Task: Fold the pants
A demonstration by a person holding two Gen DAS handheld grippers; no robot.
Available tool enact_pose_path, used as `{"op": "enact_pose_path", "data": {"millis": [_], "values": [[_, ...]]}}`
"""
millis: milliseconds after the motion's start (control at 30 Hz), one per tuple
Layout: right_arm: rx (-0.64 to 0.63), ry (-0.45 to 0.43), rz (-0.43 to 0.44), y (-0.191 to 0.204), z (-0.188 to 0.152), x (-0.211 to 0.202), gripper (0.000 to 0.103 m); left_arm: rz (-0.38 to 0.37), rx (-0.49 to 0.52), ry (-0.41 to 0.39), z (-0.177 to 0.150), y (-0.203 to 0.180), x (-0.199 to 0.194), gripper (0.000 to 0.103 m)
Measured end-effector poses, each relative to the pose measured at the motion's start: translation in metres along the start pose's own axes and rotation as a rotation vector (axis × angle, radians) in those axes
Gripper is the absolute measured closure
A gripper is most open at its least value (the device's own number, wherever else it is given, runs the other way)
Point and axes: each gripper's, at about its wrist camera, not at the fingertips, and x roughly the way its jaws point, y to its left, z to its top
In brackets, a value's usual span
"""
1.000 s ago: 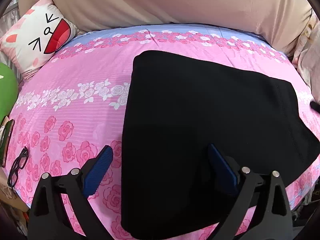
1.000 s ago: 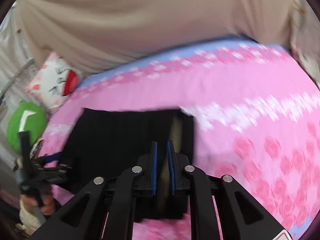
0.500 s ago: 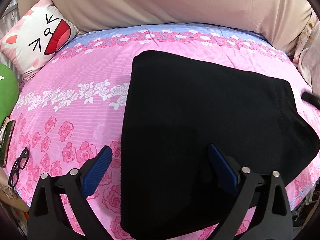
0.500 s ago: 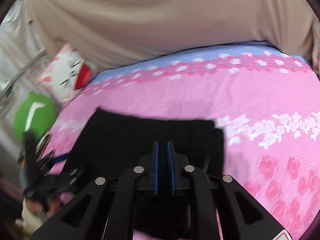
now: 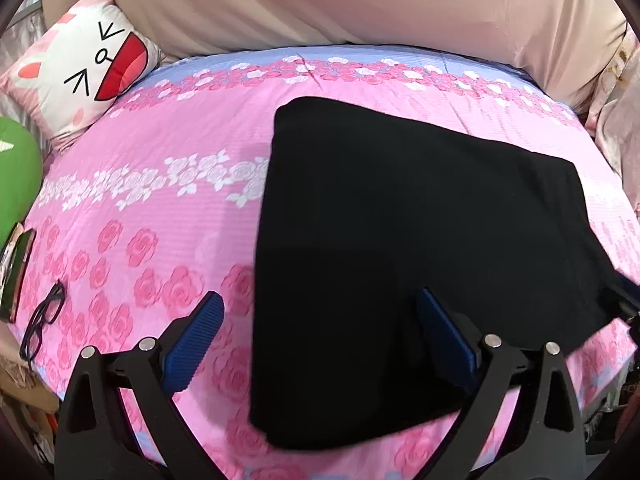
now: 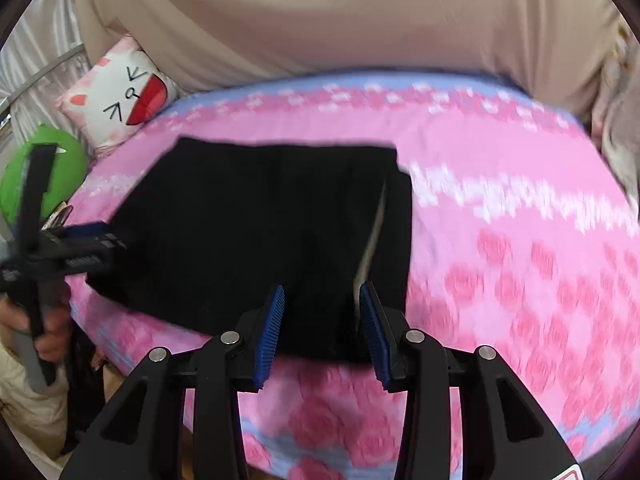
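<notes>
The black pants [image 5: 400, 248] lie folded flat in a rough rectangle on the pink rose-print bed. In the right wrist view the pants [image 6: 256, 236] show a pale inner strip along their right fold. My left gripper [image 5: 320, 320] is open and empty above the near edge of the pants, and it also shows at the left of the right wrist view [image 6: 76, 248]. My right gripper [image 6: 322, 316] is open and empty just above the pants' near right corner.
A cat-face pillow [image 5: 88, 64] and a green cushion [image 5: 16, 176] sit at the bed's left. Black glasses [image 5: 42, 322] and a phone [image 5: 16, 268] lie at the left edge. A beige cloth-covered headboard [image 5: 340, 4] stands behind. The bed's near edge [image 6: 320, 448] is close.
My right gripper has opened and let go of the pants, which now lie flat. The right view has swung left over the pants. My left gripper stays open, nearly still.
</notes>
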Motion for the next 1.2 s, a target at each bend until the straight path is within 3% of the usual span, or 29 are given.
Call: {"op": "enact_pose_path", "data": {"millis": [100, 167, 200, 333, 400, 433, 500, 567, 633, 733, 833, 967, 1000, 1033, 1067, 1100, 1133, 1200], "values": [[0.052, -0.012, 0.049, -0.01, -0.004, 0.002, 0.071, -0.008, 0.001, 0.007, -0.008, 0.006, -0.005, 0.008], [0.053, -0.019, 0.06, -0.011, -0.004, 0.005, 0.085, -0.003, 0.005, 0.023, -0.012, 0.008, 0.002, 0.007], [0.049, -0.021, 0.062, -0.007, -0.002, 0.008, 0.088, -0.002, -0.002, 0.033, -0.014, 0.01, 0.005, 0.006], [0.004, -0.122, 0.082, 0.007, 0.011, -0.027, 0.089, -0.002, 0.001, 0.019, -0.012, 0.008, -0.002, 0.007], [-0.005, -0.085, 0.045, 0.001, 0.009, -0.013, 0.087, 0.001, 0.01, 0.018, -0.013, 0.004, -0.001, 0.007], [-0.002, -0.002, 0.003, -0.008, 0.001, 0.012, 0.084, -0.008, 0.008, 0.02, -0.013, 0.003, 0.0, 0.007], [0.091, -0.028, 0.08, -0.022, -0.006, 0.013, 0.081, -0.019, 0.004, 0.027, -0.012, 0.0, -0.002, 0.007], [0.137, -0.02, 0.093, -0.024, -0.001, 0.001, 0.066, -0.042, 0.005, 0.017, -0.012, -0.003, -0.008, 0.007], [0.129, -0.057, 0.03, -0.022, 0.003, -0.011, 0.042, -0.083, -0.002, 0.019, -0.013, -0.003, -0.01, 0.007], [0.162, -0.041, 0.02, -0.027, 0.004, -0.014, 0.034, -0.154, -0.039, 0.062, -0.013, 0.002, 0.001, 0.006], [0.238, 0.023, 0.114, -0.037, 0.002, 0.002, 0.031, -0.228, -0.116, 0.14, -0.013, 0.013, 0.023, 0.005], [0.298, 0.075, 0.164, -0.042, -0.002, 0.032, 0.03, -0.299, -0.156, 0.137, -0.008, 0.021, 0.029, 0.005], [0.31, 0.056, 0.17, -0.043, -0.002, 0.033, 0.036, -0.302, -0.156, 0.131, -0.007, 0.021, 0.029, 0.015], [0.307, 0.043, 0.182, -0.041, -0.001, 0.032, 0.054, -0.321, -0.147, 0.128, -0.004, 0.02, 0.028, 0.031], [0.302, 0.031, 0.203, -0.038, 0.002, 0.032, 0.064, -0.321, -0.152, 0.122, -0.002, 0.02, 0.023, 0.04], [0.298, 0.016, 0.213, -0.035, 0.005, 0.026, 0.066, -0.302, -0.14, 0.108, 0.001, 0.021, 0.014, 0.06], [0.28, 0.001, 0.22, -0.029, 0.008, 0.017, 0.068, -0.306, -0.138, 0.1, 0.003, 0.023, 0.006, 0.07], [0.262, -0.022, 0.238, -0.025, 0.007, -0.001, 0.069, -0.338, -0.138, 0.094, 0.003, 0.027, -0.01, 0.072]]}}
